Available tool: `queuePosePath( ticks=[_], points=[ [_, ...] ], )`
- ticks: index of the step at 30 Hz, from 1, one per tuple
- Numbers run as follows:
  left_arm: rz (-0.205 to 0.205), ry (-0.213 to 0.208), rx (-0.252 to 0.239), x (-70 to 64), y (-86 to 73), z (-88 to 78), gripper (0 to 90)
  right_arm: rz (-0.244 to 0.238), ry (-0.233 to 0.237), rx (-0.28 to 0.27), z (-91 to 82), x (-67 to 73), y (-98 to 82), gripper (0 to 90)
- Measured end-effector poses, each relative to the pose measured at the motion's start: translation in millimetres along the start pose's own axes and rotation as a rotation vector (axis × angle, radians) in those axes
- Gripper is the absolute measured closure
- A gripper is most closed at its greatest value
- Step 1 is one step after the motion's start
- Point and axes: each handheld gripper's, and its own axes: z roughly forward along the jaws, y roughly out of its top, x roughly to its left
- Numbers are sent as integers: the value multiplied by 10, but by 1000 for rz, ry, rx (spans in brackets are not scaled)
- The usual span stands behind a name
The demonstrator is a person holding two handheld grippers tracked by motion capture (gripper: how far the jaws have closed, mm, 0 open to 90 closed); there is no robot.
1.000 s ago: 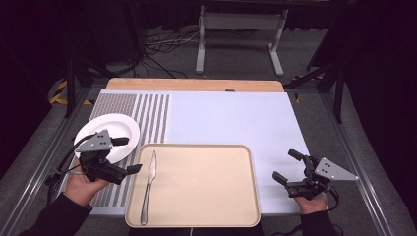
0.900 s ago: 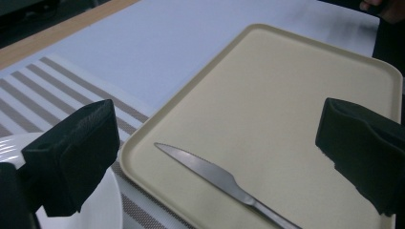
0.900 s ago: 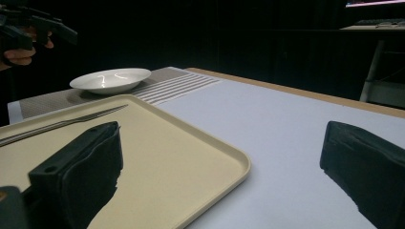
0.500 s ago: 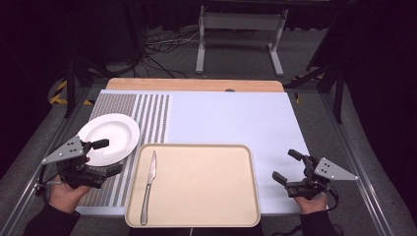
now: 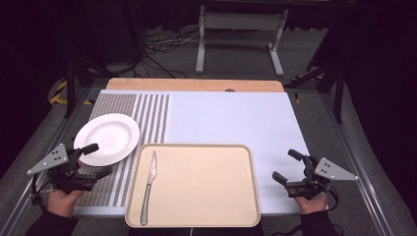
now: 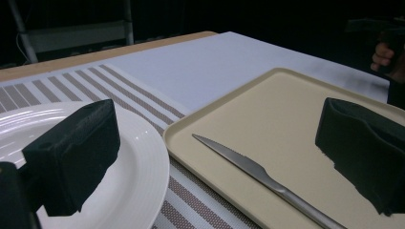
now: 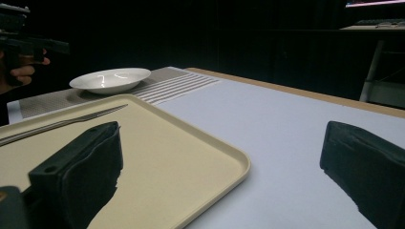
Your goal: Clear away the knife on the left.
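Left tongs (image 5: pixel 93 160): wide, empty — plate (image 5: pixel 107 138) just ahead.
Right tongs (image 5: pixel 285 166): wide, empty — tray (image 5: pixel 196 184) beside them.
Knife (image 5: pixel 148 186): on tray.

Beige tray (image 5: pixel 196 184): rectangular, rounded corners, raised rim, lying flat at the 6 o'clock edge of the surface, its left part over the striped mat.

Metal knife (image 5: pixel 148 186): lies flat inside the tray along its left wall, blade tip toward 12 o'clock, handle toward 6 o'clock; serrated edge visible in the left gripper view.

White plate (image 5: pixel 107 139): round, empty, upright on the striped mat at 10 o'clock of the tray, just beside its corner.
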Motion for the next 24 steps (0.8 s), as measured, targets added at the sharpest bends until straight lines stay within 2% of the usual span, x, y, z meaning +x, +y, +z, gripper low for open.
queuePosePath(
  ticks=[3,15,20,24],
  points=[
    [-2,17,-3,29,-64,-24,23,-3,3,2,0,-1,-1,15],
    [-31,26,-21,146,-246,-93,23,-1,-2,7,-3,-6,-8,15],
    [-32,44,9,174,-306,-77,23,-1,-1,9,-3,-9,-14,15],
    [-45,41,5,177,-330,-68,23,-3,2,9,1,-7,-15,15]
  ],
)
